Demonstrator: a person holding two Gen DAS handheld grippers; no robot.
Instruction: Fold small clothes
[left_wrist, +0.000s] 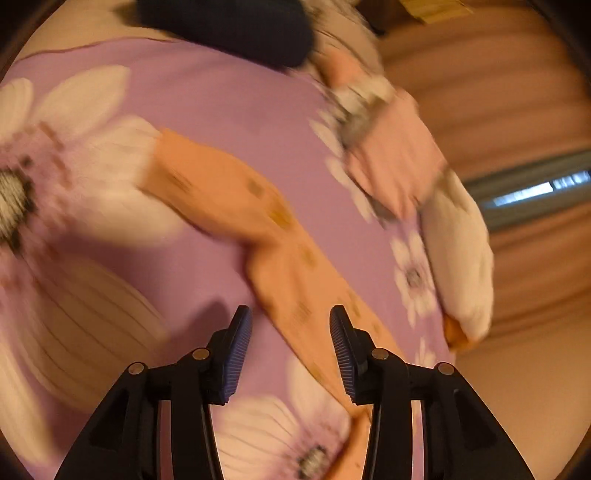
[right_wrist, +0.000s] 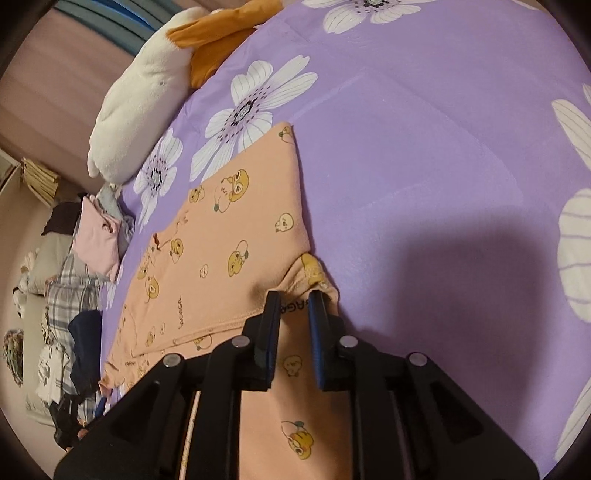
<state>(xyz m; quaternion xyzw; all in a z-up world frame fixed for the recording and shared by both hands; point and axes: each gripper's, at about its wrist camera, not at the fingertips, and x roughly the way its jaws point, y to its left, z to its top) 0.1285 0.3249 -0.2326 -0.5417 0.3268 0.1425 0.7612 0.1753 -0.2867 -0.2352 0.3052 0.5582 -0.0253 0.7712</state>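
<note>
A small peach garment (right_wrist: 221, 236) printed with yellow cartoon chicks lies on a purple bedsheet with white flowers (right_wrist: 424, 147). My right gripper (right_wrist: 294, 295) has its fingers close together around a raised fold of the garment's edge. In the blurred left wrist view the same peach garment (left_wrist: 236, 206) stretches diagonally across the sheet (left_wrist: 221, 96). My left gripper (left_wrist: 291, 314) is open and empty just above the garment's near part.
A white and orange plush toy (right_wrist: 136, 99) lies at the bed's edge, also in the left wrist view (left_wrist: 461, 258). A pile of clothes, pink (right_wrist: 98, 236), plaid and dark, sits beside the garment. Pink curtains (left_wrist: 517, 92) hang beyond the bed.
</note>
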